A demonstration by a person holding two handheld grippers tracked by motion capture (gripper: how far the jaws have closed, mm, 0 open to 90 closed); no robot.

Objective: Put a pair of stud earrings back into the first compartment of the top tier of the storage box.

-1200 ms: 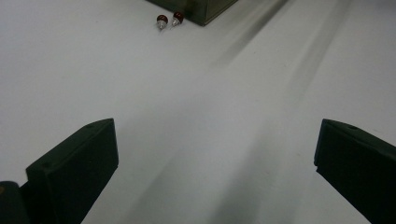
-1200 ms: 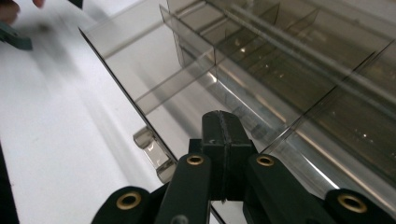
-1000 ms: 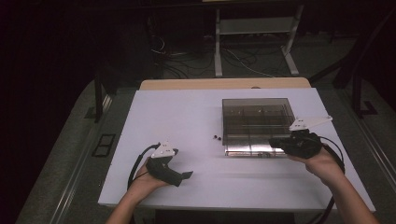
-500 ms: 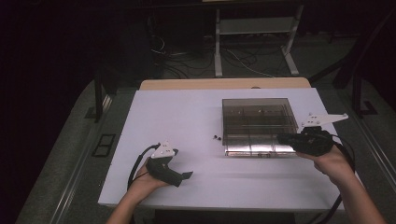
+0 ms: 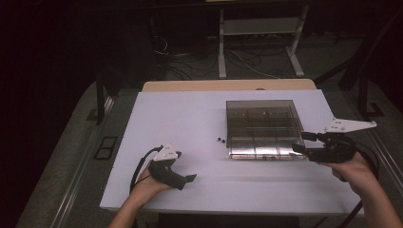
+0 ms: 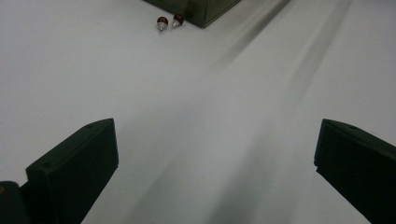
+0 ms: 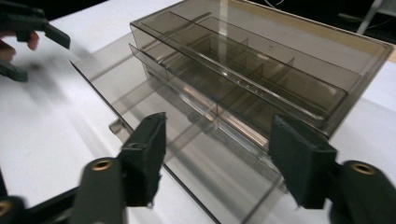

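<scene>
My right gripper (image 5: 304,143) hovers, fingers spread, at the smoky transparent plastic compartment box (image 5: 263,124) right of centre on the white table (image 5: 190,118), probably lining up its drawer; left gripper (image 5: 186,179) rests with fingers spread, two small red-capped bulbs (image 5: 221,140) ahead.

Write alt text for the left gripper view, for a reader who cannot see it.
Two open black jaws of the left gripper rise from the bottom over a bare white table, holding nothing. At the top, two small dark-red beads with clear tips lie side by side, next to the corner of a smoky translucent box.
</scene>
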